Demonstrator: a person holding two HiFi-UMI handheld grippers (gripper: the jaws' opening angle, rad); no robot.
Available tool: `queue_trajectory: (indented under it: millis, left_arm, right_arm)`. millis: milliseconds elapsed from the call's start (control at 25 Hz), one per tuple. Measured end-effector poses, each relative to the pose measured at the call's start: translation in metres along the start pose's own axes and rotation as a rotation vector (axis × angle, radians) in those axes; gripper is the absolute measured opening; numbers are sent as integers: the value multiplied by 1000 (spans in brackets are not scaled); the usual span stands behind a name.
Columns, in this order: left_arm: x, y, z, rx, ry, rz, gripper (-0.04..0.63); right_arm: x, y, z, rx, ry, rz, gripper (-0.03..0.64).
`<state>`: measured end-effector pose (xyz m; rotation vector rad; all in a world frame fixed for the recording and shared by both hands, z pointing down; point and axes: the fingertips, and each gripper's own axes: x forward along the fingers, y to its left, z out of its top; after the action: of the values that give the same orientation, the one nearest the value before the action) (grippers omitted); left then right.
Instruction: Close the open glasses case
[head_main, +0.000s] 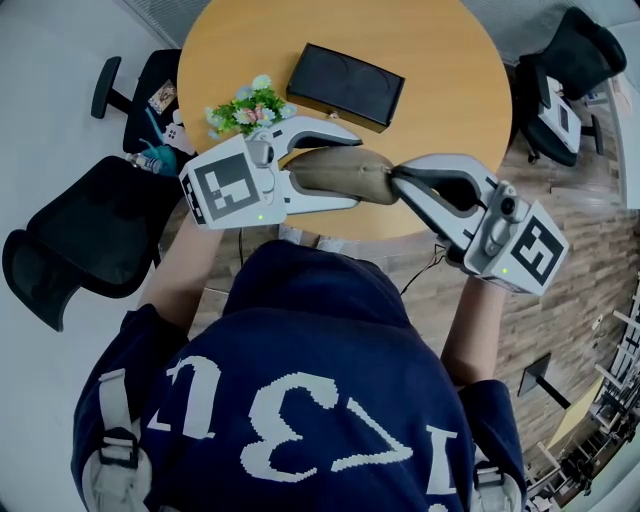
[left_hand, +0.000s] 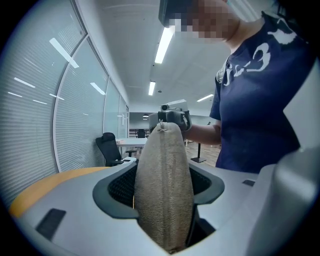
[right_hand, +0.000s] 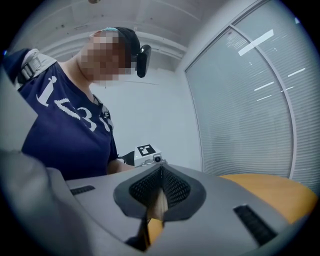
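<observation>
Navy shirt and shoulders fill the bottom of the head view, with both forearms reaching forward.

Left claw: clamped across the tan fabric glasses case. Its own view shows the case filling the gap, with the pads against both of its flanks.

Right claw: jaws pressed together, pinching the far tip of the case. Its own view shows only a thin tan sliver between the pads.

The case is held in the air between the two claws, lying roughly level over the near edge of the desk without touching it.

Progress, my read: the closing squeeze is happening now. The seam runs straight down the case in the left gripper view, and no gap shows at the pinched end. I can't tell whether the mouth will hold shut once released. Left to do, probably: confirm closure, let go, set the case down.

Further back on the desk: flowers, then a black box. Neither is involved.
</observation>
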<state>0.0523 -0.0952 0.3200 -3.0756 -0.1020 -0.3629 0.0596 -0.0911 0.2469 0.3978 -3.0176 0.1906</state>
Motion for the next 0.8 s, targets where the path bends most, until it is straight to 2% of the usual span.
queue_trajectory:
  millis: [280,520,680,800]
  left_arm:
    - [1,-7,15,-64,-71,-33,284]
    - [0,-12,11,-113,-113,-82,281]
    - [-5,-8,14,-154,-155,-86,281]
    - [-6,-5,18,-167,-185,-85,281]
  right_arm:
    - [-14,7,4,19,-31,65,25]
    - [-16,8,-3,64,-1,86,23]
    - [-27,6,-8,92,33,88,23]
    - [-28,4,-8,108,-4,90,23]
